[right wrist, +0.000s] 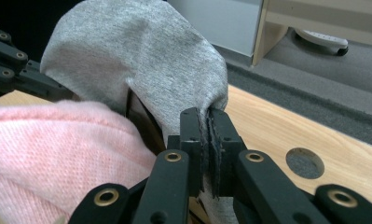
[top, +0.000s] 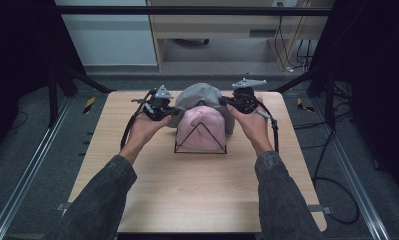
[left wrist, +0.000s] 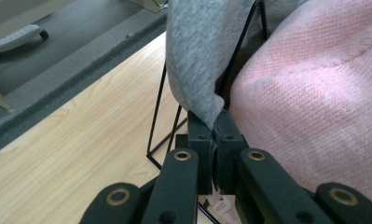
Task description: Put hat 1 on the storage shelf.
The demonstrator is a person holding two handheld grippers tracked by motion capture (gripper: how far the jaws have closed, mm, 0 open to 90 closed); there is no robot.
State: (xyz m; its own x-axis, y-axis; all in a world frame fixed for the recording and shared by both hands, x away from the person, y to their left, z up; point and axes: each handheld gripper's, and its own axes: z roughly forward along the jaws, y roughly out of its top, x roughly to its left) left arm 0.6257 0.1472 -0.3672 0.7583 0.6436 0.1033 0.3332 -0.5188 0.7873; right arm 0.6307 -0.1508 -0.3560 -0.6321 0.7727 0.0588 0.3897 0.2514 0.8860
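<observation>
Claws (left wrist: 215, 128) (right wrist: 207, 122) pinching grey hat (top: 199, 94) edges; pink hat (top: 203, 129) on wire stand (top: 200, 151) between.

- A light wooden table (top: 197, 200) with rounded corners stands on a grey carpeted floor (top: 32, 125) — its near half bare pale woodgrain.
- A thin black wire stand (top: 200, 148), triangular in front, sits directly on the tabletop near the middle.
- A round hole (right wrist: 305, 163) is cut through the tabletop, near its edge in the right gripper view.
</observation>
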